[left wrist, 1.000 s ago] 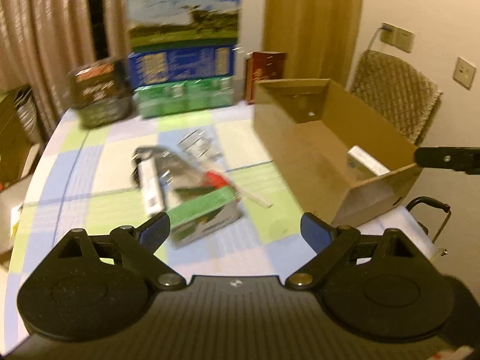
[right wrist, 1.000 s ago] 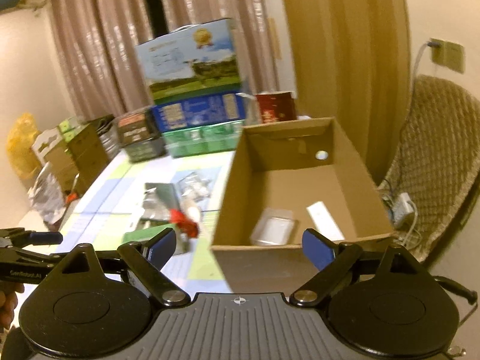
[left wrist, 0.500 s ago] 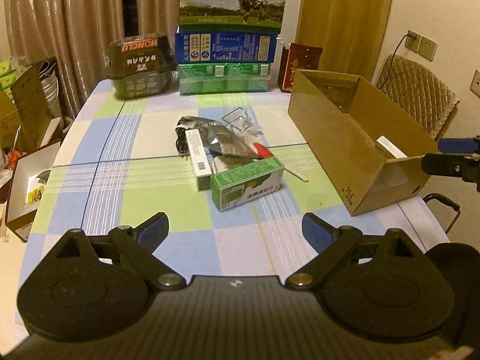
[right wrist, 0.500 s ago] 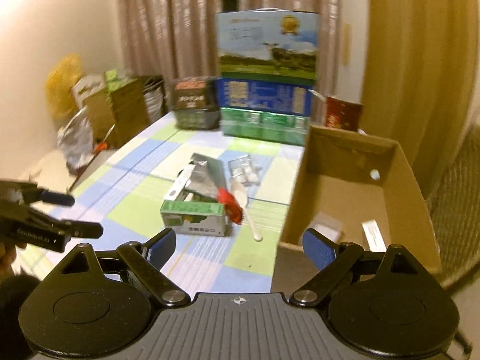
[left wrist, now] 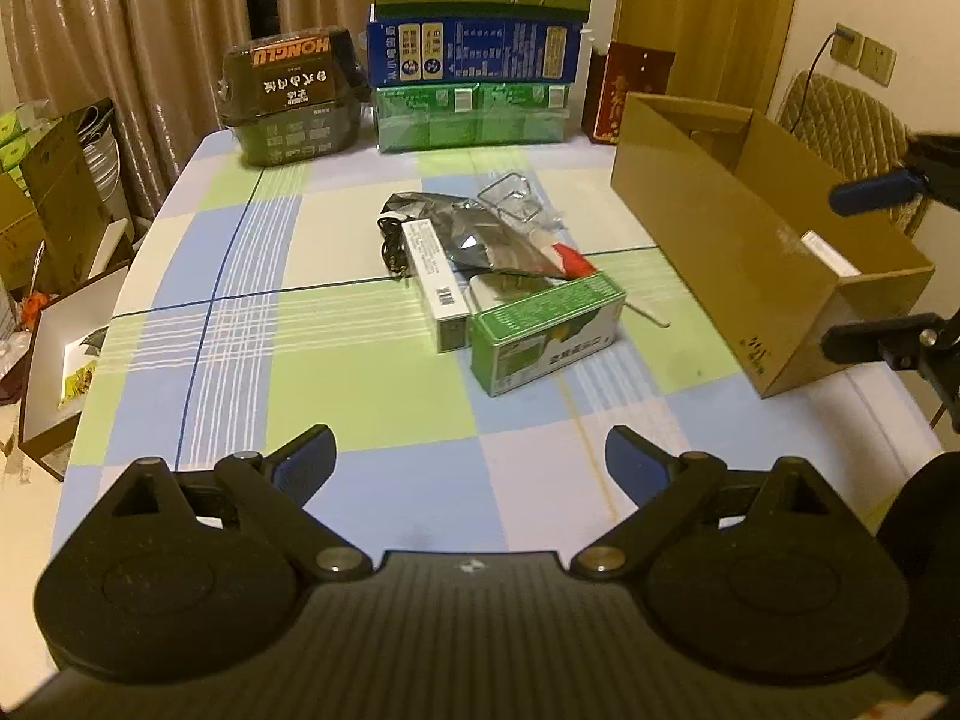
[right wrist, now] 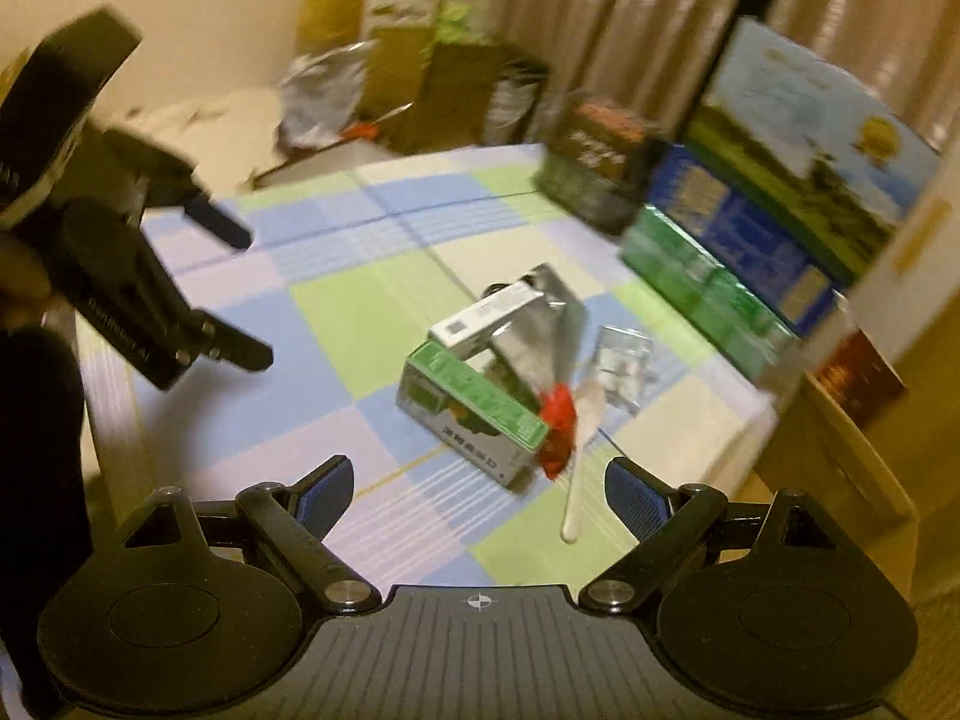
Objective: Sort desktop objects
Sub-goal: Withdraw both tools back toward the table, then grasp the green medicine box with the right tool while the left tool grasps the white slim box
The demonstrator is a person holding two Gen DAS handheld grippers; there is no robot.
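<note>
From the left wrist camera, the left claw (left wrist: pixel 471 459) hangs over the near edge of the bench (left wrist: pixel 372 402), its fingers spread wide with nothing between them. The bench wears a checked cloth of green, blue and cream. In the middle lies a small heap: a green carton (left wrist: pixel 546 333) on its side, a long white box (left wrist: pixel 433 284) touching its left end, a silver foil pouch (left wrist: pixel 480 237) behind both, a black cable (left wrist: pixel 390 240) at the pouch's left, and a clear plastic packet (left wrist: pixel 516 198) further back. A white plastic spoon (left wrist: pixel 648 312) pokes out to the right of the carton. To the right stands an open cardboard box (left wrist: pixel 738 252) with a white item (left wrist: pixel 831 255) inside against its far wall. The right claw (left wrist: pixel 882 264) shows at the right edge, beside that box. Stacked milk cartons (left wrist: pixel 474 54) line the far end.

From the right wrist camera, which is blurred and tilted, the right claw (right wrist: pixel 477 495) is spread wide and empty above the bench (right wrist: pixel 252 438). The green carton (right wrist: pixel 471 414) lies just ahead, the spoon (right wrist: pixel 579 450) and a red scrap (right wrist: pixel 558 426) at its right end, the white box (right wrist: pixel 483 321) behind. The left claw (right wrist: pixel 252 294) is at the left, apart and empty.
</note>
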